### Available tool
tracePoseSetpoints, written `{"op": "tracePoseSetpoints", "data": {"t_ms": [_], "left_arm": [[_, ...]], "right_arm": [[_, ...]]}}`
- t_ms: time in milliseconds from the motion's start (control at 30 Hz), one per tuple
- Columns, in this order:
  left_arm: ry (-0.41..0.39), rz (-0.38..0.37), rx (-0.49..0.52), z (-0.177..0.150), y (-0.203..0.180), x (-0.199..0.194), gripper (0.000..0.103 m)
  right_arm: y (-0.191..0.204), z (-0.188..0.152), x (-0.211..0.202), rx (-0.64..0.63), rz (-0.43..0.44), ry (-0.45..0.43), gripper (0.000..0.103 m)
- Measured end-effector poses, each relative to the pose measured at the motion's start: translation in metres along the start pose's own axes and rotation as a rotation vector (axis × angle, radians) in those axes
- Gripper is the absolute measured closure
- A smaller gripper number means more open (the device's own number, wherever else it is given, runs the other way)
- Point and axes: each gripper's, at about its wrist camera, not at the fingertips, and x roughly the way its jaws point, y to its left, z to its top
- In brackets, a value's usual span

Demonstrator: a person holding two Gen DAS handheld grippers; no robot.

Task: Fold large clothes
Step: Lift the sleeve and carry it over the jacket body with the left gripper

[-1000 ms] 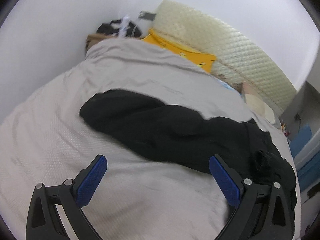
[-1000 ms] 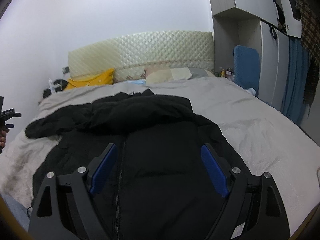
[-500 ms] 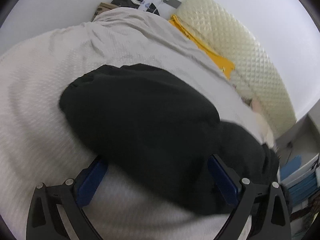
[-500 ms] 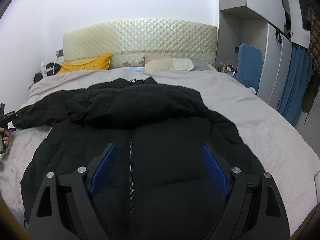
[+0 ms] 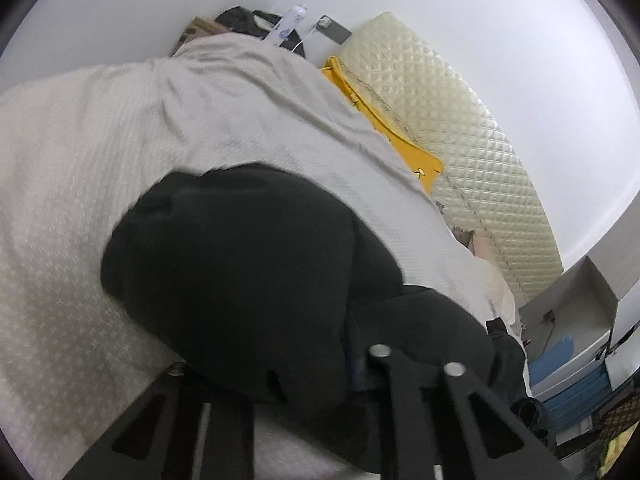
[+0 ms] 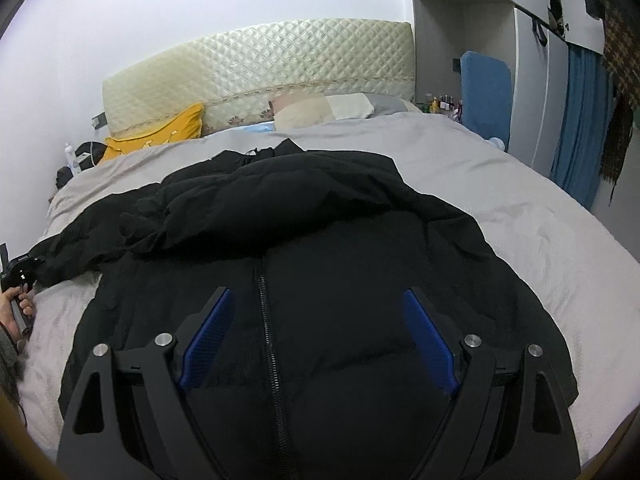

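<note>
Right wrist view shows the black jacket spread front-up on the bed, zipper closed, one sleeve stretched toward the bed's edge. No fold is made yet; judge the task as just beginning. Your left gripper points down at the cuff end of that sleeve, its jaws closing with the fabric bunched between them. Your right gripper hovers over the jacket's lower front, jaws wide apart and empty.
</note>
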Motion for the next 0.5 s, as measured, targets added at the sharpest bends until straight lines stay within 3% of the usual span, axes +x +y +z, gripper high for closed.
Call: {"op": "tracePoseSetpoints", "data": {"t_ms": [333, 500], "left_arm": [[-0.079, 0.074, 0.14, 0.021, -0.094, -0.071, 0.095], [-0.117, 0.088, 0.221, 0.027, -0.157, -0.109, 0.096]], "right_arm": [[-0.004, 0.005, -0.026, -0.078, 0.06, -0.037, 0.017], [-0.013, 0.006, -0.037, -0.084, 0.161, -0.038, 0.017]]}}
